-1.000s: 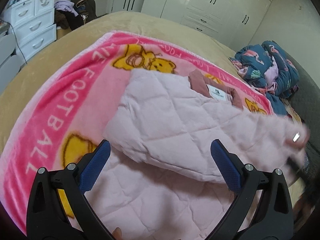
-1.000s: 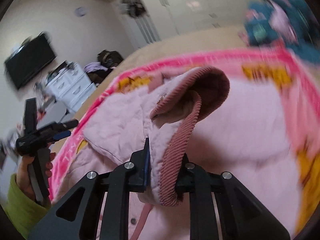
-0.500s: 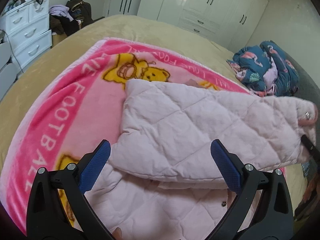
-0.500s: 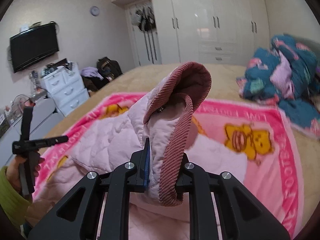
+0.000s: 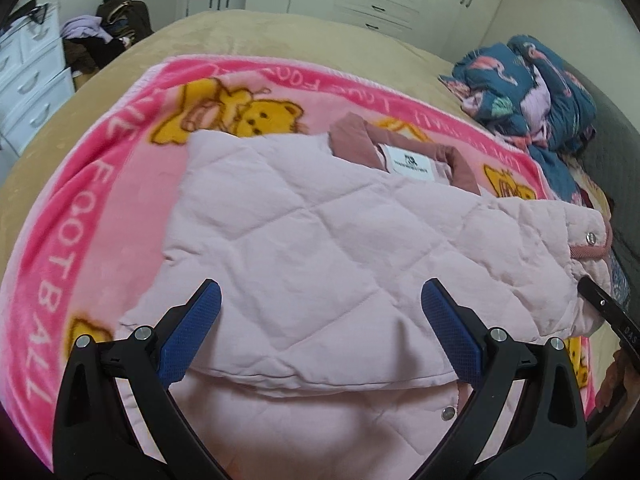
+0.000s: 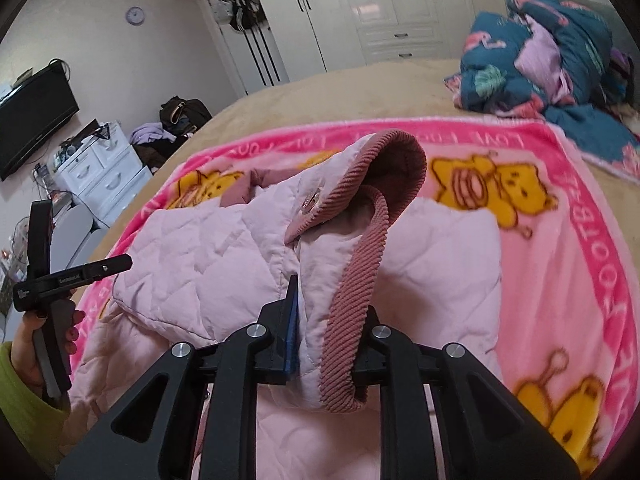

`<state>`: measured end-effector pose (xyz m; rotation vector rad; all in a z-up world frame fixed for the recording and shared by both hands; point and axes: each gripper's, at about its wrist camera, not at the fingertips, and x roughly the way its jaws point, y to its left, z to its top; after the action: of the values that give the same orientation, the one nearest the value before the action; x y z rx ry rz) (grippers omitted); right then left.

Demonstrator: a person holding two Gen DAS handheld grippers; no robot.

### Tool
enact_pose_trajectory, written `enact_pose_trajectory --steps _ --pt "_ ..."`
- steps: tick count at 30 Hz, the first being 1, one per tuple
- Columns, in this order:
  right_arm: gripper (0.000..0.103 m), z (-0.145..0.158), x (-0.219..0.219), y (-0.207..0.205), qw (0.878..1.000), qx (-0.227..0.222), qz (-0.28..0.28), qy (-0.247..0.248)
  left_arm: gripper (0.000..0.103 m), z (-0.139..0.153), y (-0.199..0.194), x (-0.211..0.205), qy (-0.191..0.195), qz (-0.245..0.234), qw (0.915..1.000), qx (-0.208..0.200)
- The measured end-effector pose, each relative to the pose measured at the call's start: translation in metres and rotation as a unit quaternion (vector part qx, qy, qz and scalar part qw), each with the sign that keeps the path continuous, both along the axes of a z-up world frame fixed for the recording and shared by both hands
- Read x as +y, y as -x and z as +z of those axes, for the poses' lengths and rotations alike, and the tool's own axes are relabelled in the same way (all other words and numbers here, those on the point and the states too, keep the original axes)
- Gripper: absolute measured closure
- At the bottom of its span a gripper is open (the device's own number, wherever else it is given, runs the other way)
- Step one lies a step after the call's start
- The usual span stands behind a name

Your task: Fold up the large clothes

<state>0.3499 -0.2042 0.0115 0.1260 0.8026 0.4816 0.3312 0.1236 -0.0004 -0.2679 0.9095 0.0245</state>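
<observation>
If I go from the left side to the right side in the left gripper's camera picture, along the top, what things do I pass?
White drawers → pile of dark bags and clothes → yellow bear on the pink blanket → white label in the pink jacket's collar → blue flamingo bedding.

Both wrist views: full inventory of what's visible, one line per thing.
jacket: 1, pale pink quilted, on the blanket, sleeve folded across it
cuff: 1, dusty pink ribbed, between the right claw's fingers
blanket: 1, pink with yellow bears, spread on the bed
bed: 1, tan cover
bedding pile: 1, teal patterned, far right on the bed
drawers: 1, white, left of the bed
TV: 1, black, on the left wall
clock: 1, on the wall
wardrobe: 1, white, back wall
left claw: 1, black with blue pads, wide open over the jacket
right claw: 1, black, starting to open, cuff still pinched
</observation>
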Motion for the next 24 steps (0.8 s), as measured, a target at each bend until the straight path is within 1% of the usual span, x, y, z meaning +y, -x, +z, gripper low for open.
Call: enact_pose_trajectory --steps 2,5,7,11,12,15,16,18,21,22,24 --pt "0.083 -0.002 0.001 0.000 1.000 0.005 -0.002 0.000 0.009 -0.004 -0.002 -0.006 -0.002 -0.007 1.0000 0.003" --pt "0.078 -0.003 0.001 0.001 1.000 0.007 -0.005 0.007 0.009 -0.007 -0.004 -0.011 0.000 -0.012 0.9999 0.005" --pt "0.072 -0.003 0.001 0.001 1.000 0.007 -0.008 0.011 0.009 -0.008 -0.004 -0.015 -0.001 -0.016 0.9999 0.006" --pt "0.066 -0.006 -0.003 0.002 1.000 0.013 -0.015 0.013 0.009 -0.010 -0.007 -0.020 -0.001 -0.022 0.9997 0.008" --pt "0.062 -0.006 -0.004 0.003 1.000 0.014 -0.017 0.015 0.009 -0.010 -0.007 -0.020 -0.001 -0.023 0.9997 0.008" --pt "0.058 -0.004 -0.007 0.006 0.999 0.008 -0.025 0.021 0.009 -0.011 -0.008 -0.023 -0.002 -0.027 0.9996 0.008" --pt "0.052 -0.003 -0.008 0.007 0.999 0.002 -0.033 0.024 0.009 -0.012 -0.008 -0.023 -0.003 -0.028 0.9996 0.008" --pt "0.048 0.002 -0.010 0.009 0.999 -0.010 -0.048 0.020 0.009 -0.015 -0.009 -0.025 -0.008 -0.029 0.9995 0.012" --pt "0.046 0.011 -0.011 0.011 0.998 -0.024 -0.059 0.010 0.009 -0.023 -0.012 -0.027 -0.022 -0.030 0.9990 0.023" --pt "0.043 0.014 -0.010 0.011 0.998 -0.028 -0.059 0.009 0.009 -0.027 -0.013 -0.028 -0.029 -0.032 0.9986 0.031" --pt "0.040 0.017 -0.005 0.010 0.998 -0.032 -0.053 0.013 0.009 -0.034 -0.015 -0.029 -0.040 -0.037 0.9978 0.039"
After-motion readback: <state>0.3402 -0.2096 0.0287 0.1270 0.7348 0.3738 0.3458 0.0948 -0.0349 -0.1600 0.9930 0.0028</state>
